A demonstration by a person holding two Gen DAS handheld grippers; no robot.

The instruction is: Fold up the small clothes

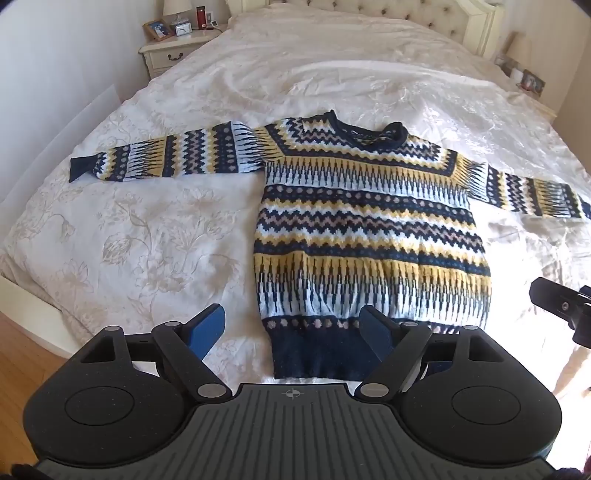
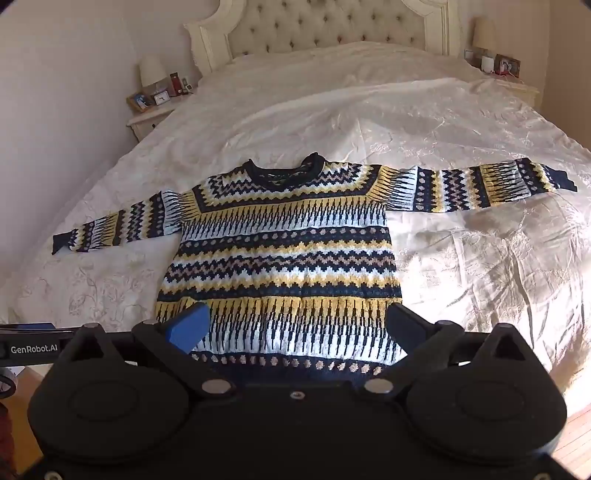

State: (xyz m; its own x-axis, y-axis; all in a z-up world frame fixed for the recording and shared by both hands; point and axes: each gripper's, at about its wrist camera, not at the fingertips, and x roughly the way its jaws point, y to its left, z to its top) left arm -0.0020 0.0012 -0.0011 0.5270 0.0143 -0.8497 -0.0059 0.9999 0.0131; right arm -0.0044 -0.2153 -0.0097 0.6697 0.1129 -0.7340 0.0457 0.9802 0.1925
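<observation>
One sweater (image 1: 369,229) on the bed (image 1: 147,229), laid flat, front up, unfolded. Knit pattern: navy, yellow, white and tan zigzag bands, navy collar and navy hem band. Hem sits at the foot edge of the bed, collar points toward the tufted headboard (image 2: 325,26). Both sleeves stretched straight out toward the side edges, cuffs lying short of those edges.

Left gripper (image 1: 293,334): jaws spread wide, nothing between them. It hangs over the foot edge, at the sweater's left hem corner; one blue pad sits over bare bedspread, the other over the navy hem band. Can't tell if either touches the fabric.

Right gripper (image 2: 295,326): jaws also spread wide, holding nothing. It hangs over the lower body of the sweater, pads straddling most of the hem width. Contact with the knit not clear.

Each gripper just shows at the edge of the other's view, side by side along the foot edge.

Nightstand (image 1: 173,51) beside the headboard corner carries a lamp, photo frame, small clock and a red bottle. Second nightstand at the opposite corner, contents too small to make out. Wood floor (image 1: 26,354) visible below the foot edge.
</observation>
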